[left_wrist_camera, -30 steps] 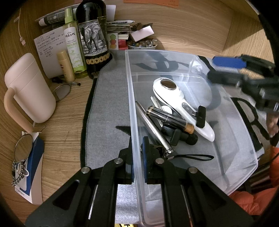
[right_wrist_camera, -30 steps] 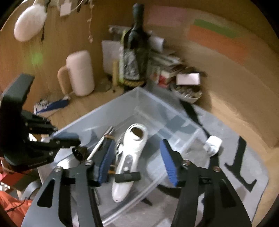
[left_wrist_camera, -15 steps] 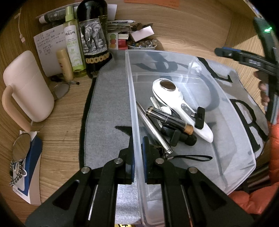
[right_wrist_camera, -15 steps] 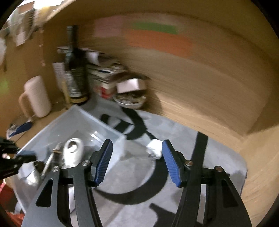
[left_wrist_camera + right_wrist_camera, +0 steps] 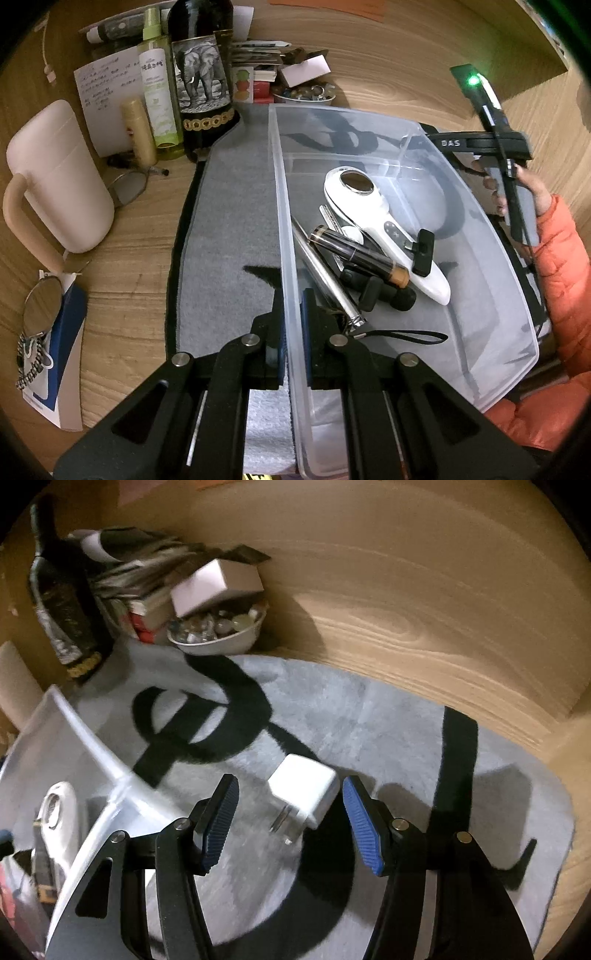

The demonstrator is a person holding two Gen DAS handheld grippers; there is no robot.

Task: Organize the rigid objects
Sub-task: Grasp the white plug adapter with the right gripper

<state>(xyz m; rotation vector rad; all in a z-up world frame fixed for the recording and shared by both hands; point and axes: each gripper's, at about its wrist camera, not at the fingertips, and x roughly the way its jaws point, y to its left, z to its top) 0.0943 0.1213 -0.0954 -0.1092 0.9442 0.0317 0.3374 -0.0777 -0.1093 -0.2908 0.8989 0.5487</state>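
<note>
My left gripper [image 5: 293, 317] is shut on the near left wall of a clear plastic bin [image 5: 495, 258], which rests on a grey mat [image 5: 229, 229]. In the bin lie a white handheld device [image 5: 373, 218], a silver metal tube [image 5: 325, 277], a dark tube with a gold cap [image 5: 358, 254] and small black parts [image 5: 380, 295]. My right gripper [image 5: 290, 816] is open above the mat [image 5: 369, 716], with a white plug adapter [image 5: 304, 792] lying between its fingers. The bin's corner [image 5: 92, 746] shows at the left of the right wrist view.
At the back stand a dark bottle with an elephant label [image 5: 203, 81], a green spray bottle [image 5: 159, 85], a small bowl of trinkets [image 5: 218, 629] and stacked boxes. A pink mug [image 5: 55, 181], glasses [image 5: 129, 184] and a round mirror [image 5: 40, 306] lie left. A wooden wall [image 5: 424, 590] runs behind.
My right gripper has swung away from over the bin to the right and lowered over the white plug adapter on the mat. My left gripper has kept its hold on the bin wall.
</note>
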